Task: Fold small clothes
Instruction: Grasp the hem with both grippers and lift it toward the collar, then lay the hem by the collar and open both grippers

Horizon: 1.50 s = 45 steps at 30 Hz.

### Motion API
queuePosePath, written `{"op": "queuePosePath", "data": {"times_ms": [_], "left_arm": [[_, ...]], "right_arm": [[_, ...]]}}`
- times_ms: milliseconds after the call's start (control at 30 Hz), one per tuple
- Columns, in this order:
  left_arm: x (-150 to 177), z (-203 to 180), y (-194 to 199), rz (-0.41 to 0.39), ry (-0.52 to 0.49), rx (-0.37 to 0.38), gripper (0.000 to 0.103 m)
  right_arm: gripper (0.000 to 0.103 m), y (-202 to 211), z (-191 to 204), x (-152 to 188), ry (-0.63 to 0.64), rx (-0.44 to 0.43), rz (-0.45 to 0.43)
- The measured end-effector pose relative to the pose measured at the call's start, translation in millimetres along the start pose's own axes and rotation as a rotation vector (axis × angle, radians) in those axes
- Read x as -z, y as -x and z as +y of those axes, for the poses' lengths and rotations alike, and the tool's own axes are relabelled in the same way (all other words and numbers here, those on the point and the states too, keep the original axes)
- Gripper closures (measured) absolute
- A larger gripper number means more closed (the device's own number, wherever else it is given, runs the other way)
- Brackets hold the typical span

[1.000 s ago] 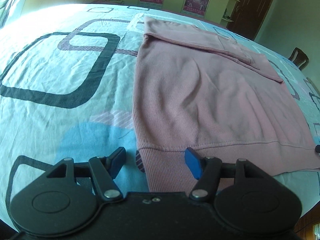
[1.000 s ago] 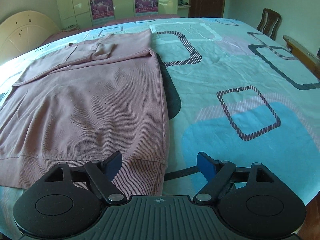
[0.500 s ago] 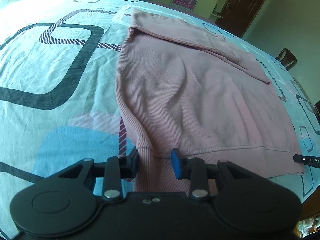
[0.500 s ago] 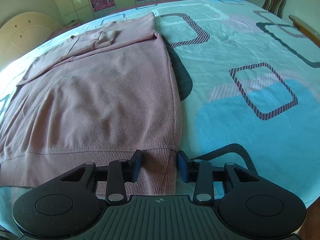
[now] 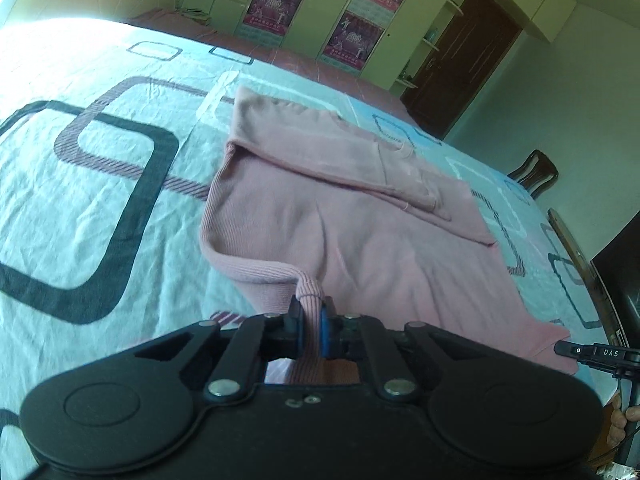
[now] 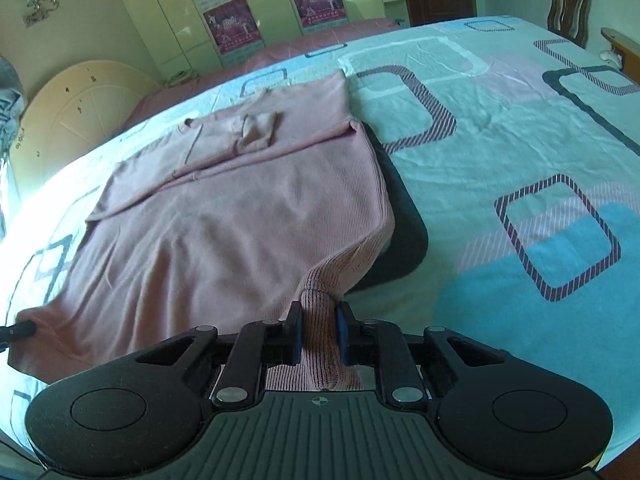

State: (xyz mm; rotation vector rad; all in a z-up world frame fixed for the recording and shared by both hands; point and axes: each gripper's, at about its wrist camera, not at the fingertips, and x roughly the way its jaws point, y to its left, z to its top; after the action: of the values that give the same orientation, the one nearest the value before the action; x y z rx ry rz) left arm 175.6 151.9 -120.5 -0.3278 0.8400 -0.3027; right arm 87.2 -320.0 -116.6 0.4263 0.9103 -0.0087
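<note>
My left gripper (image 5: 309,326) and right gripper (image 6: 318,330) (jaws closing) pinch the pink sweater (image 5: 360,236) hem corners. Sleeves folded in; body fold remains.

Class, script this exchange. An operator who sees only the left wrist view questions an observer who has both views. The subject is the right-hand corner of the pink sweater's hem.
Operator: From here I cannot judge the far right. Is anything held there?
Observer: Yes. The right hand-held gripper has its jaws closing, with the ribbed hem corner of the pink sweater bunched between its pads.
Operator: Does that corner lie flat?
Observer: No. The fabric slopes up from the bedsheet to the pads.
</note>
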Motion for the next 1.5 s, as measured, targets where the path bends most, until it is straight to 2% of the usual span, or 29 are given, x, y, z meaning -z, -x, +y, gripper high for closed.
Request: {"op": "queuePosePath", "data": {"times_ms": [267,500,733,967,1033,1100,1133,1167,1200,1233,1267,1367,1500], "left_arm": [[-66,-19,-28,-0.111,-0.032,0.036,0.096],[-132,-19,-78,-0.164,0.021,0.014,0.096],[-187,-5,-151,-0.140,0.091,-0.073,0.096],[-203,6,-218,-0.063,0.083,-0.196,0.094],[-204,11,-234,-0.013,0.080,-0.228,0.085],[-204,17,-239,0.011,0.085,-0.217,0.079],[-204,21,-238,0.017,0.092,-0.201,0.062],[-204,24,-235,0.013,0.103,-0.191,0.051],[-203,26,-228,-0.011,0.105,-0.193,0.023],[-202,28,-219,-0.045,0.097,-0.196,0.013],[-202,29,-211,-0.076,0.078,-0.192,0.014],[-206,33,-194,-0.100,0.028,-0.158,0.016],[-211,25,-201,-0.047,-0.096,-0.113,0.016]], "right_arm": [[0.087,-14,7,-74,-0.043,-0.051,-0.122],[0.090,-62,1,-151,-0.132,-0.073,-0.171],[0.090,-146,-12,-215,-0.232,-0.060,-0.118],[0.090,-223,-29,-242,-0.293,0.004,-0.041],[0.089,-238,-30,-243,-0.259,0.018,-0.012],[0.089,-241,-32,-244,-0.237,0.014,-0.015],[0.087,-241,-33,-246,-0.229,0.004,-0.015],[0.070,-239,-36,-247,-0.226,0.003,-0.019],[0.043,-235,-39,-248,-0.225,0.005,-0.041],[0.031,-234,-39,-250,-0.224,0.007,-0.068],[0.026,-230,-41,-252,-0.214,0.005,-0.090],[0.026,-223,-46,-258,-0.162,-0.009,-0.104],[0.026,-231,-41,-261,-0.069,-0.040,-0.081]]}}
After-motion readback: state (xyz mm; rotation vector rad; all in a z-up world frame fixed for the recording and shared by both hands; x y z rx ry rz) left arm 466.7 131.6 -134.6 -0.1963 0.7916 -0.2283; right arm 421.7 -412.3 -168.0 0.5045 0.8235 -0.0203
